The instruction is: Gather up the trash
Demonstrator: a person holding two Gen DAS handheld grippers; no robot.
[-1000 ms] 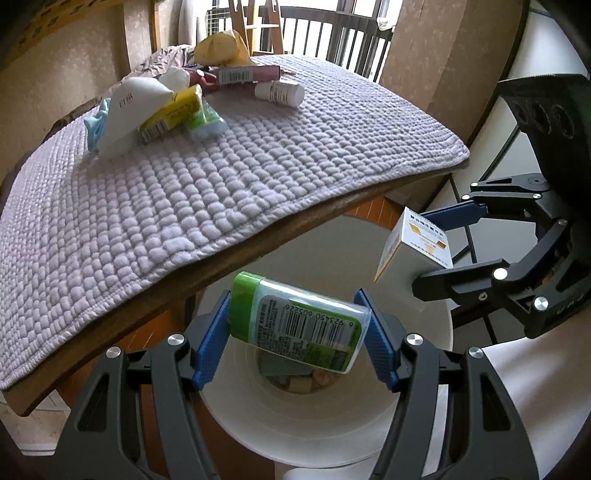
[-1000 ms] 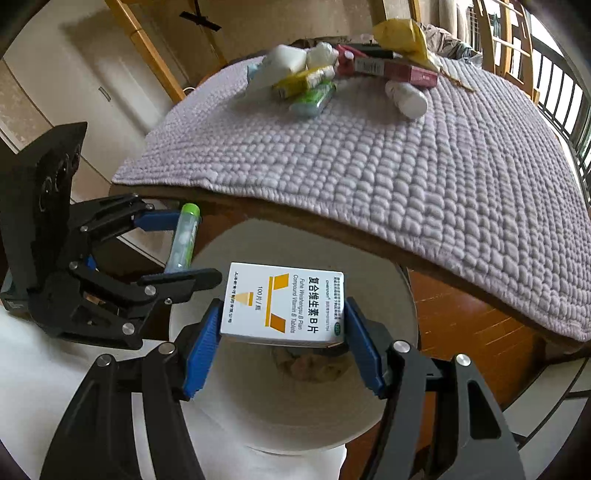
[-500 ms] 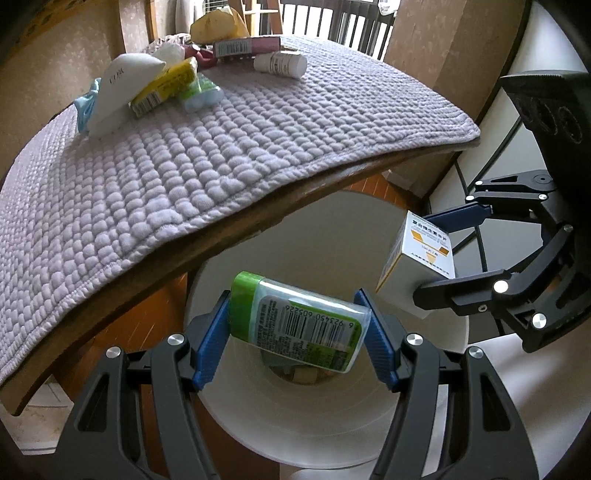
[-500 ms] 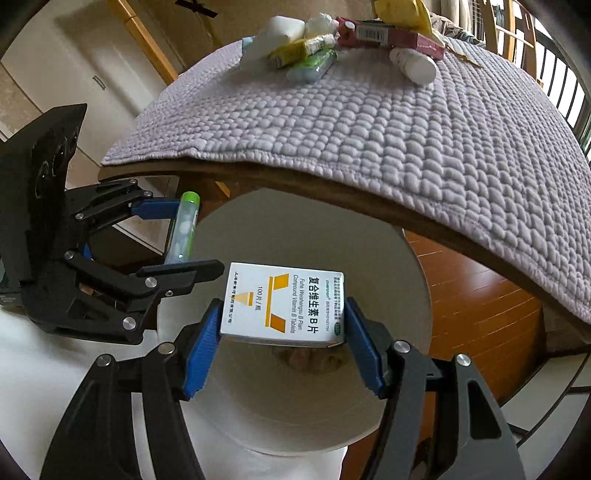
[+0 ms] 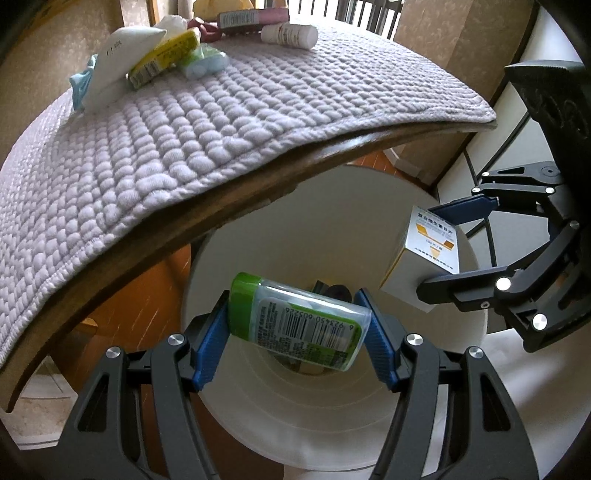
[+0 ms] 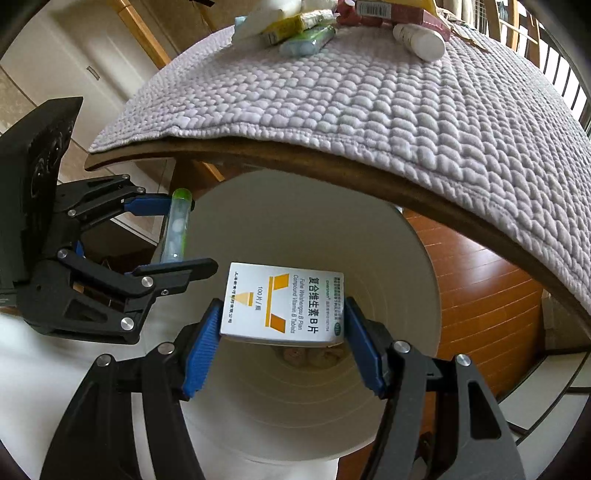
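Note:
My left gripper (image 5: 295,339) is shut on a clear mint container (image 5: 295,325) with a green cap, held crosswise above the mouth of a white round bin (image 5: 295,417). My right gripper (image 6: 282,341) is shut on a white and orange vitamin box (image 6: 284,304), also above the bin (image 6: 399,280). Each gripper shows in the other's view: the right gripper (image 5: 436,245) with the box (image 5: 428,254), the left gripper (image 6: 162,236) with the container (image 6: 177,225). Some trash lies at the bin's bottom.
A table with a wooden edge (image 5: 221,214) and a grey quilted cloth (image 5: 221,110) overhangs the bin's far side. At its far end lie a white pouch (image 5: 122,59), a yellow packet (image 5: 166,57), a white bottle (image 5: 291,35) and a red box (image 6: 399,13). Wooden floor (image 6: 480,280) lies to the right.
Both grippers have sunk lower over the bin with their loads. The table edge now sits higher in both views and the bin's opening looks larger.

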